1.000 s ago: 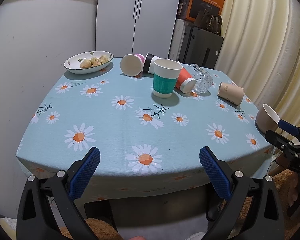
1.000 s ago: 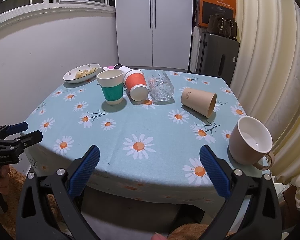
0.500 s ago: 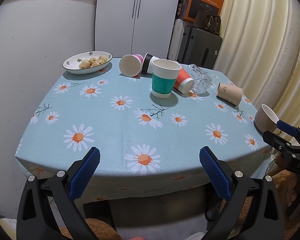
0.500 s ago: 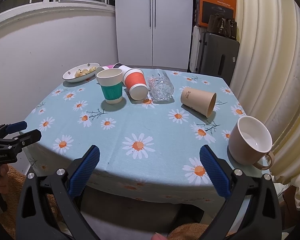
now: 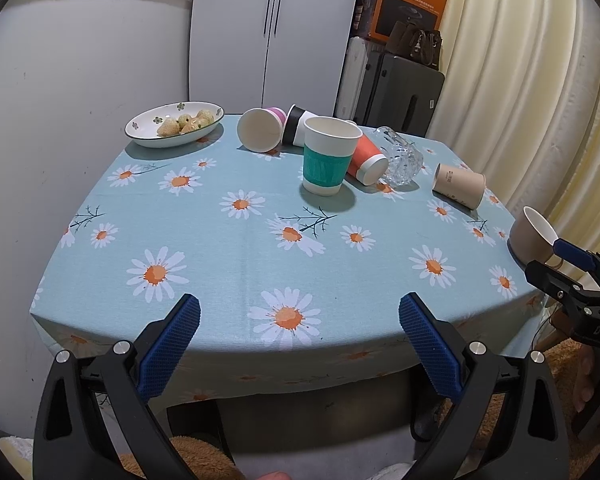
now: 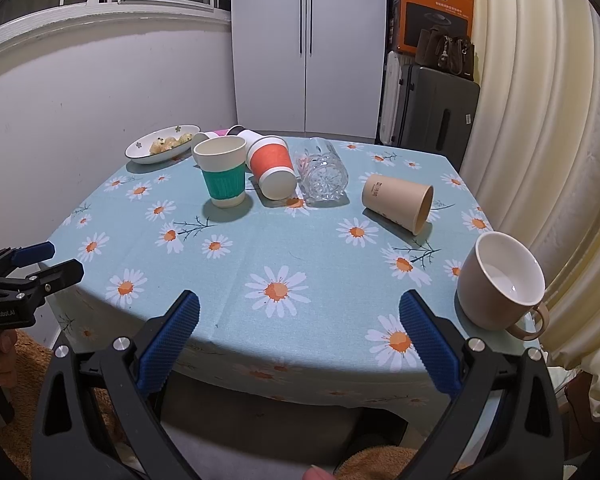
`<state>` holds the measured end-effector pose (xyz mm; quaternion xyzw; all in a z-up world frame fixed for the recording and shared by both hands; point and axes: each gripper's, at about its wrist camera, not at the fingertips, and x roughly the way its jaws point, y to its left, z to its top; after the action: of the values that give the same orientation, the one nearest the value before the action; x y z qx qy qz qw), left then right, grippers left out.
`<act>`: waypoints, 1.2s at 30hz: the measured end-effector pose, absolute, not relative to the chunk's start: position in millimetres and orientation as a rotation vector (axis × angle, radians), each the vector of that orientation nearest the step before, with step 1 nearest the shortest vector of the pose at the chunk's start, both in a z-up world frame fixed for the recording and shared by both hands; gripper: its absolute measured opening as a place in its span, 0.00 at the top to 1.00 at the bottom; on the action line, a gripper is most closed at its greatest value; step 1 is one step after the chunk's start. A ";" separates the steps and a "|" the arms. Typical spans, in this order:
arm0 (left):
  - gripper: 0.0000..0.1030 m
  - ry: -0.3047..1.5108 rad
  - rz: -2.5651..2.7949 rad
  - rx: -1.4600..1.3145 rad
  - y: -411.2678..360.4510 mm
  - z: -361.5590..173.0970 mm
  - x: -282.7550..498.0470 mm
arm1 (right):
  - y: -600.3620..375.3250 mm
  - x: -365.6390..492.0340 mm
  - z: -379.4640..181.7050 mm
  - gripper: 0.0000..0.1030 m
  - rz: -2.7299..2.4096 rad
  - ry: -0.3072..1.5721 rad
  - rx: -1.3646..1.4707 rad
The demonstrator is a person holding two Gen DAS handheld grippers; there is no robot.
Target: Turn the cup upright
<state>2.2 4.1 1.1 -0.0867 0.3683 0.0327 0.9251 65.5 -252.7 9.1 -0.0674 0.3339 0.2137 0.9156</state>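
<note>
While both grippers hang short of the tabletop's near edge, nothing sits between their fingers; the left gripper has its blue fingers spread wide and empty, and the right gripper is spread just as wide, also empty. Going left to right along the far side: a bowl of food sits at the far left corner; a pink cup and a black cup lie on their sides just beside it; a teal cup stands upright, mouth up; an orange cup lies on its side just right of it, close to a glass also tipped over; a tan cup lies on its side apart from them; a mug stands at the near right corner, handle out over the edge.
</note>
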 end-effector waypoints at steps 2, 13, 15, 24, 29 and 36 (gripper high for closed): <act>0.06 0.756 0.067 -0.177 3.8 0.8 2.0 | -252.6 65.6 8.8 0.04 0.438 0.686 -0.139; 0.06 0.756 0.065 -0.177 3.7 0.5 1.7 | -254.2 66.4 9.5 0.04 0.437 0.690 -0.135; 0.06 0.754 0.065 -0.175 3.7 -0.1 1.1 | -253.5 65.6 9.6 0.04 0.439 0.689 -0.140; 0.06 0.764 0.060 -0.173 4.4 -2.5 2.3 | -251.5 66.2 8.6 0.04 0.438 0.697 -0.143; 0.06 0.767 0.060 -0.172 4.0 -3.3 3.2 | -251.6 66.8 7.9 0.04 0.442 0.698 -0.143; 0.06 0.764 0.059 -0.173 3.6 -3.4 2.9 | -249.9 67.3 6.1 0.04 0.441 0.702 -0.150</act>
<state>2.9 3.6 -3.4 -0.0845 0.3720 0.0290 0.9239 67.3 -249.9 6.1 -0.0730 0.3408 0.2143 0.9125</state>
